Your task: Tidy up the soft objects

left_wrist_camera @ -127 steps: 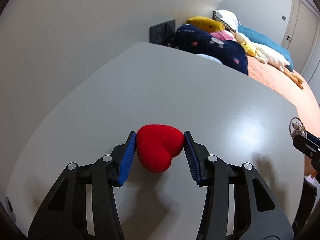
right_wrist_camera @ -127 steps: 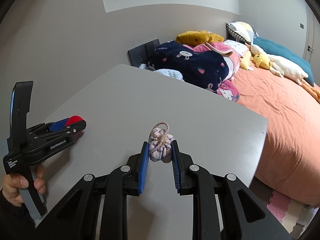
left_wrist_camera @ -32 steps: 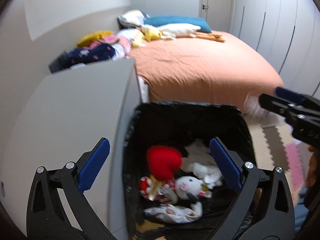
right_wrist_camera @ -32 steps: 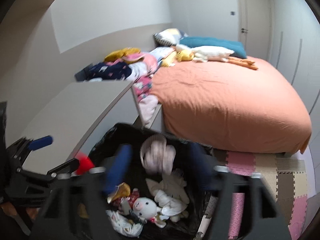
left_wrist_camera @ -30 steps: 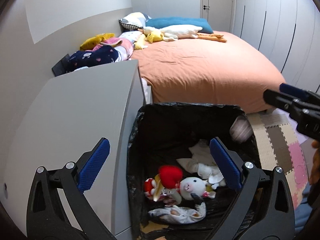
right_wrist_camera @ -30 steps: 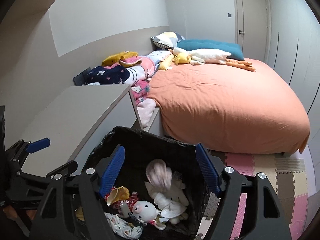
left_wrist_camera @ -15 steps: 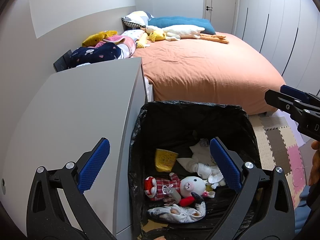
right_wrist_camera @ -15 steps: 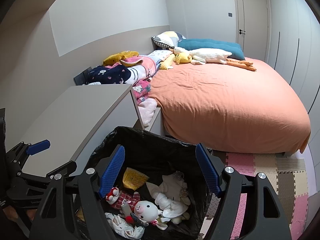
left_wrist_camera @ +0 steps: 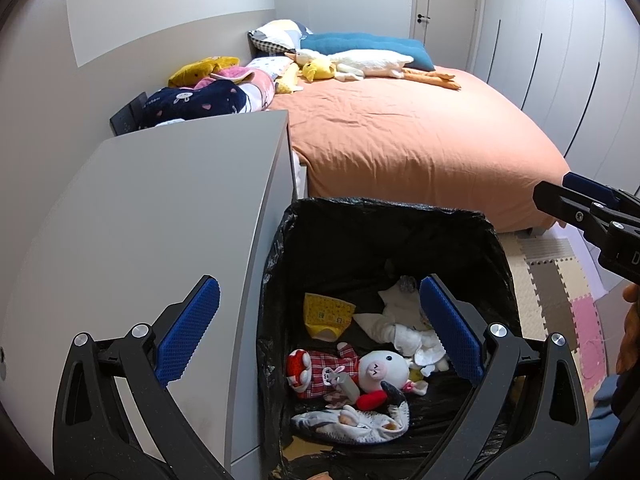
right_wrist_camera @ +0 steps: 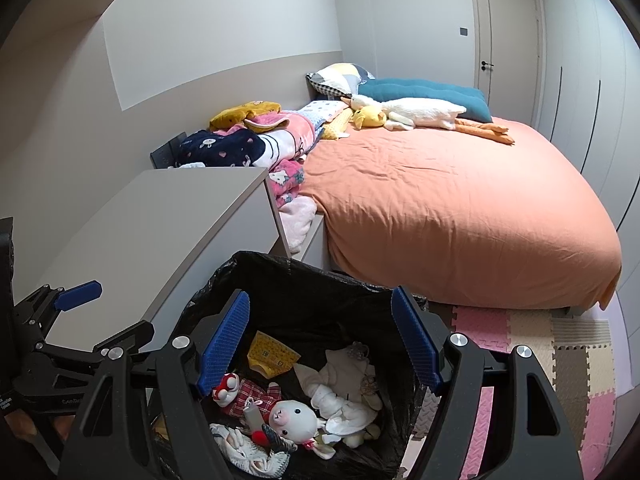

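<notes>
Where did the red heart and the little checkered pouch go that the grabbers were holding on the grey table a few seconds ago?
Both were let go into the black bin. The red heart lies by the white bunny; the pouch sits on the white cloth. The left gripper and right gripper are open and empty. The bed is unchanged.

You get even, soft indoor light in both wrist views, bright enough that the orange bedspread [left_wrist_camera: 420, 136] and the pale grey walls [right_wrist_camera: 224, 28] read clearly, with no harsh glare. The smooth grey cabinet top [left_wrist_camera: 160, 200] carries only a faint sheen. The inside of the black plastic-lined bin [left_wrist_camera: 384, 248] is the darkest zone, its back wall nearly featureless. Both frames are sharp, without motion blur. Fisheye distortion bends walls and doors near the edges, and the corners are vignetted black.
</notes>
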### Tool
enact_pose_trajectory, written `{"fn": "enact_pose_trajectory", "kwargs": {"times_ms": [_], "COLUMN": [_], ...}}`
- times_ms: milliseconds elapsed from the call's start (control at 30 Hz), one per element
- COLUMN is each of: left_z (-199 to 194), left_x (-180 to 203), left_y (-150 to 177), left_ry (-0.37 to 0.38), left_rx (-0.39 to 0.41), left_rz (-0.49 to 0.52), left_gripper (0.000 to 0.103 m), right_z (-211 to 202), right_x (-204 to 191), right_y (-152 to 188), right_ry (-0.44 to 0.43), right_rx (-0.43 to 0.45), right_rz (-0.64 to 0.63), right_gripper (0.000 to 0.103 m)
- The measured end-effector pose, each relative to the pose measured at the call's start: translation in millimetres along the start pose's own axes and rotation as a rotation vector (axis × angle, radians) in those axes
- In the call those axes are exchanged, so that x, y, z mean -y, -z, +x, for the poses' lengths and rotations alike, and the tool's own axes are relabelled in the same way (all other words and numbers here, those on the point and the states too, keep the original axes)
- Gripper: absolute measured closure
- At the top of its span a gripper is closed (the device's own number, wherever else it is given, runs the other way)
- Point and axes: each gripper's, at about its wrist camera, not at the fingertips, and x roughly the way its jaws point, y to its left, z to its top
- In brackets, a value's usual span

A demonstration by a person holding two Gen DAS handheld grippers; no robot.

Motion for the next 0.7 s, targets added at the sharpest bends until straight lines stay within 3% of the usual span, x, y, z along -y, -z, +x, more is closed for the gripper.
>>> {"fn": "enact_pose_trajectory", "kwargs": {"times_ms": [700], "left_z": [-4.7], "left_x": [4.3], "left_y": [-0.3], "left_ry": [0.0], "left_rx": [0.007], "left_rz": [0.009], "left_gripper": [0.006], "right_z": [-0.1], "right_x": [-1.3], "right_y": [0.6], "right_ry": [0.0], "right_rx": [0.001], "right_rz": [-0.002], "right_gripper": [0.029]}}
